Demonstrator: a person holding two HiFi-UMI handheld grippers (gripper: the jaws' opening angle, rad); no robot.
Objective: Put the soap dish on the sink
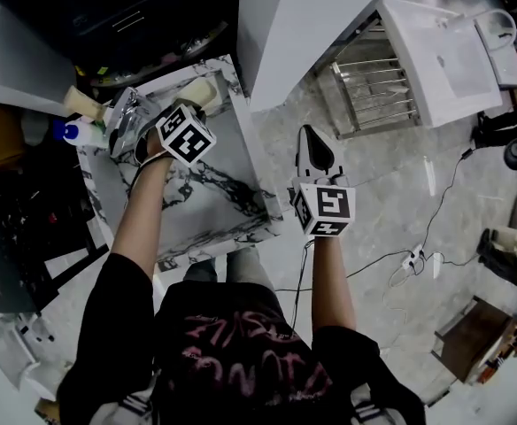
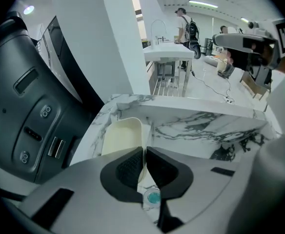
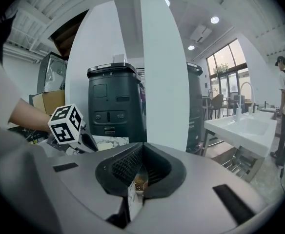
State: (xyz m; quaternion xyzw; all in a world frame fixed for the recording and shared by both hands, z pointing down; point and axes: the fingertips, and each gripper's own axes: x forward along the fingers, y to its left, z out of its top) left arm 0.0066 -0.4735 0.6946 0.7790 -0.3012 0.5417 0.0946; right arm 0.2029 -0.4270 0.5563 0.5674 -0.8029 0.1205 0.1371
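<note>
Between jaws of left gripper (image 2: 145, 154), soap dish (image 2: 119, 136) points lengthwise ahead.

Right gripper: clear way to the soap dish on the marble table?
Probably not: the left gripper is shut on the rim of the soap dish and crowds it; the right gripper hangs beside the marble table, jaws shut.

Soap dish (image 2: 120, 135) apparently rests on the marble table (image 1: 207, 222); sink (image 1: 435, 69) stands well right.

Cream soap dish (image 2: 119, 138), white sink (image 1: 411, 58) well apart
</note>
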